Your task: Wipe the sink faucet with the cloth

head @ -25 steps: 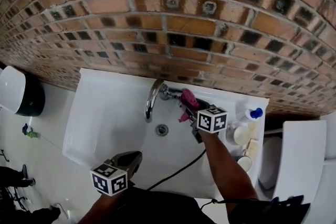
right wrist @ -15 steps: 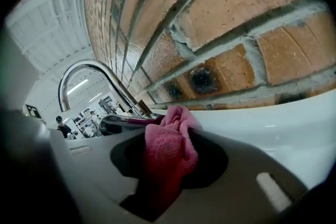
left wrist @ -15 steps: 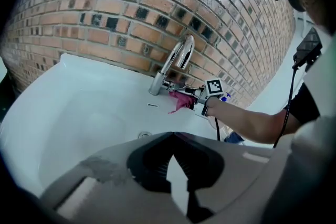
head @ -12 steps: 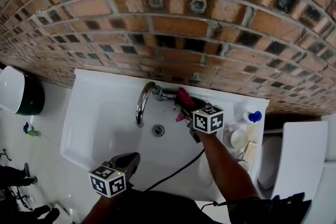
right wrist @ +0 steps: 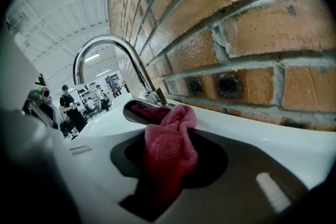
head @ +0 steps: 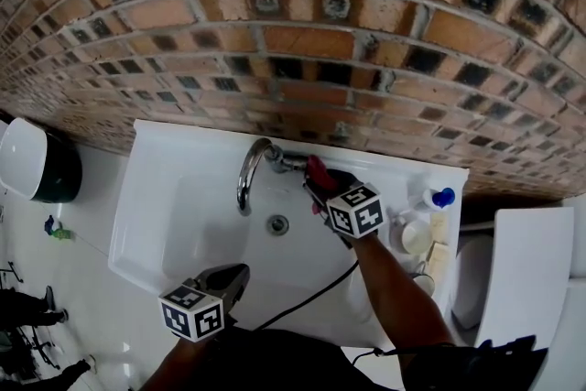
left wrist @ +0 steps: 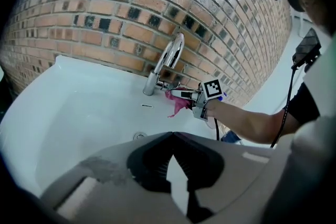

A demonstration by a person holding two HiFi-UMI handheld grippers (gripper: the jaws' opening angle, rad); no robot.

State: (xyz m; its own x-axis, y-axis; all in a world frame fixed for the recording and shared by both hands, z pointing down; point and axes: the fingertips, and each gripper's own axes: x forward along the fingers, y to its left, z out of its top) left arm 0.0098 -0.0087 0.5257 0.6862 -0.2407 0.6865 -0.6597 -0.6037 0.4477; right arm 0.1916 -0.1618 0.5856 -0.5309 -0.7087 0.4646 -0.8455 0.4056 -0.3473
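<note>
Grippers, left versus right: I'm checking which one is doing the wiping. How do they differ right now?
The right gripper is shut on the pink terry cloth; the left gripper is shut on nothing. The right gripper holds the cloth against the chrome faucet; the left gripper hangs over the near edge of the white sink, well apart from the faucet. Both point toward the brick wall.
</note>
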